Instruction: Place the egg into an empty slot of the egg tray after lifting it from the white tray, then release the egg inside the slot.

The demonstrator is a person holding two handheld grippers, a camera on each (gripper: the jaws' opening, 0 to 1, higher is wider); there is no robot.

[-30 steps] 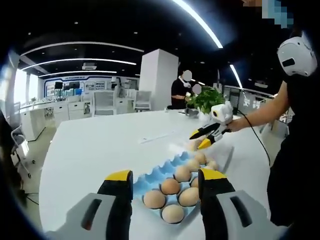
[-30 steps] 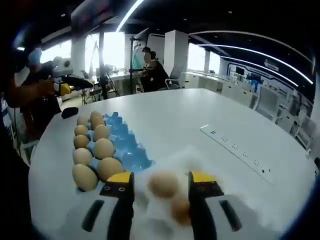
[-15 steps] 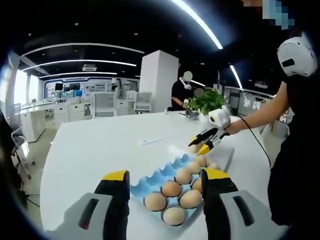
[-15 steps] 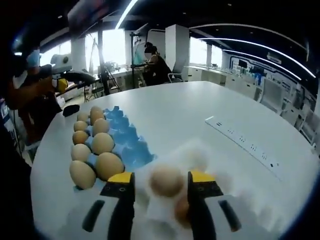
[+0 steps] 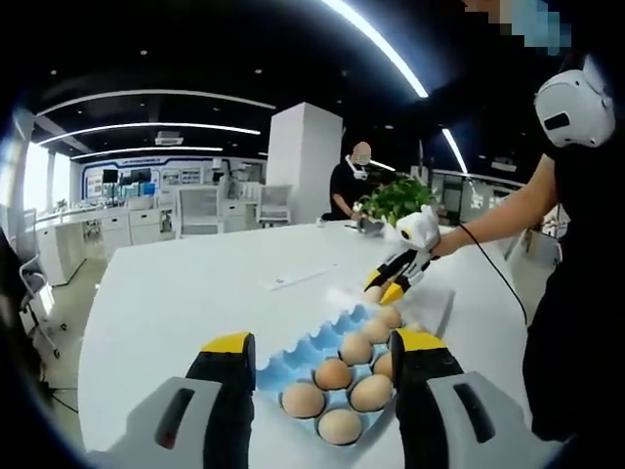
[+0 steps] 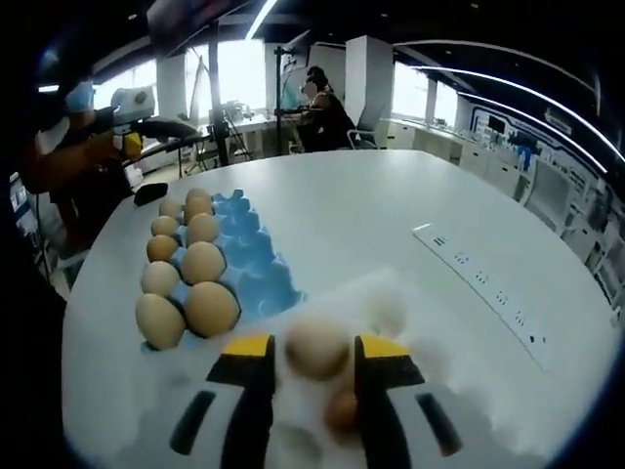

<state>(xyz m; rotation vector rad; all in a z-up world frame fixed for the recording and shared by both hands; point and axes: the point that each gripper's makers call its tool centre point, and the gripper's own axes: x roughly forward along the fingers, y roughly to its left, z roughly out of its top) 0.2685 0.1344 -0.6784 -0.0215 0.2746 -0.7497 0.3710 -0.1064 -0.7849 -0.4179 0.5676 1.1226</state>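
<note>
Left tool (image 5: 317,357) hangs with its yellow-tipped jaws spread wide and empty above the near end of the blue egg tray (image 5: 298,354), which rests on the white round worktop (image 5: 186,293); brown eggs fill the tray's right-hand rows, while the scalloped slots along its left edge look vacant. Farther right in the left gripper view, the right tool (image 5: 384,289) reaches down at the far end of the tray, held by a person's outstretched hand. In the right gripper view, the egg tray (image 6: 256,278) lies to the left, with two rows of eggs on its outer side and open blue slots nearest the centre; a power strip (image 6: 480,290) lies on the worktop at far right. Right tool (image 6: 314,348) has its jaws drawn in on either side of a brown egg (image 6: 316,346), apparently pinching it over the white tray (image 6: 430,337), where at least one further egg (image 6: 341,410) lies just beneath. An egg is light, rigid yet brittle, and smooth-shelled; it is judged best held lightly across its widest girth, with just enough pressure to prevent slipping.
</note>
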